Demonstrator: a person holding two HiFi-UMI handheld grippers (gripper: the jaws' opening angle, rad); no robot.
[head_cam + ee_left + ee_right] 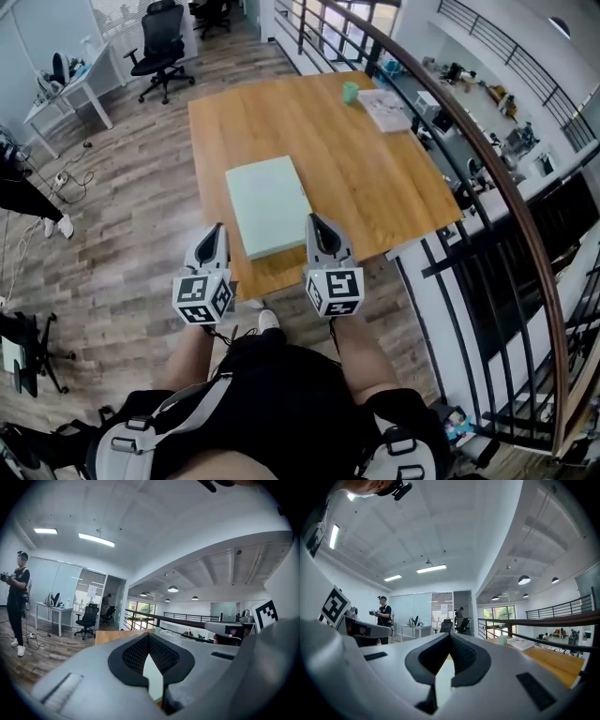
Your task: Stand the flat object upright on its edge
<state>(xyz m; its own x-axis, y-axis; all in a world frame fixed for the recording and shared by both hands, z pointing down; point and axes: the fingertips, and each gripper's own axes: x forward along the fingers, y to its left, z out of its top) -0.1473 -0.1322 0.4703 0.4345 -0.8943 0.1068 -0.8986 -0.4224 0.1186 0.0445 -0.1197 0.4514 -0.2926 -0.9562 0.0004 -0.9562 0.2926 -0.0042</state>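
So the pale green slab (268,206) is lying flat on the wooden table (375,178), close to the near edge. The left gripper (217,228) and right gripper (314,220) are both clamped closed and empty, one just beside each long side. Can't tell if they touch it.

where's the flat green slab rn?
Head view, centre: slab lies flat on the wooden table by its near edge, between left gripper and right gripper.

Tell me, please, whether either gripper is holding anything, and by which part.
Nothing is held: the left gripper and right gripper are both shut and empty beside the green slab.
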